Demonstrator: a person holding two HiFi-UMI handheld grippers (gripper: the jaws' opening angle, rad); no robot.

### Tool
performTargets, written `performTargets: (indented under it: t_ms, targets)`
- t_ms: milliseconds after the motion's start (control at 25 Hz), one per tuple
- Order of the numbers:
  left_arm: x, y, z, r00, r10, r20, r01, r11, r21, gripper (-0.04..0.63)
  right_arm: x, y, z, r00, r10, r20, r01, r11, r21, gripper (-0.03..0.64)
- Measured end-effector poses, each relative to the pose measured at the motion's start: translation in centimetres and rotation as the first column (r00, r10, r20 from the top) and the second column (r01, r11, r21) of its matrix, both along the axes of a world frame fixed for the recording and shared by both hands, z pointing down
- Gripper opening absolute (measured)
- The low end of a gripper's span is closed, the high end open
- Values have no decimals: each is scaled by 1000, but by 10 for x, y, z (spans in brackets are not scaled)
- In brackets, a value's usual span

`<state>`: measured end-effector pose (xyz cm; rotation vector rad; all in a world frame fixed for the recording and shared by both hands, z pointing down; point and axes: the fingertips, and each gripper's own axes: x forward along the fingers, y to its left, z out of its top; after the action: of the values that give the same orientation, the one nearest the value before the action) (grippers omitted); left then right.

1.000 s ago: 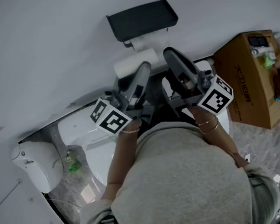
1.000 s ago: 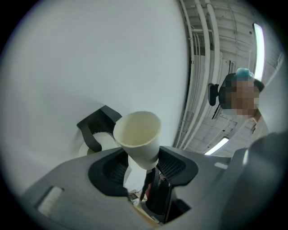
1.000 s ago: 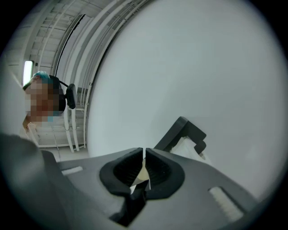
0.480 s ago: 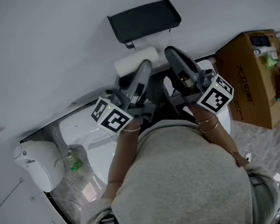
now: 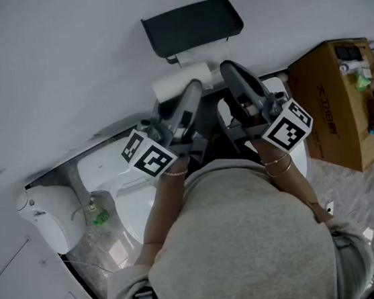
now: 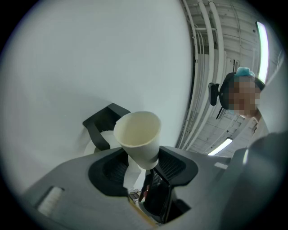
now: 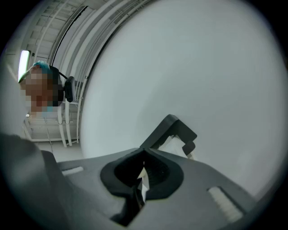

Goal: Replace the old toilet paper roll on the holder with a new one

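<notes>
Toilet paper roll (image 6: 139, 137), partly covering holder (image 6: 100, 122)

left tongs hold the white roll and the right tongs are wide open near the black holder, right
Not quite: the right tongs are shut, not wide open, pinching a thin white sliver; the right gripper view shows it. The left tongs do hold the white roll, near the black holder.
</notes>
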<state>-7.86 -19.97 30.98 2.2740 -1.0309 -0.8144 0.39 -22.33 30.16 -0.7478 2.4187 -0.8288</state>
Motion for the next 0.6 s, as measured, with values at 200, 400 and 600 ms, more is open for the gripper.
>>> performTargets:
  t_ms: [200,400,600]
  targets:
    - [0,-1,4,1000,4,-23,-5,1000,-12,213,-2,1,1,1000,-11,-3,11,1000,3,3]
    - [1,-1,5,1000,6,-9,-6,1000,-15,213,-5,2,-1,1000,-29,-12,29,1000,12,3]
    - [2,-2,8,1000,3,-5,-3,1000,-25,213,-6,2,-1,999,-34,-18,35,999,16,3]
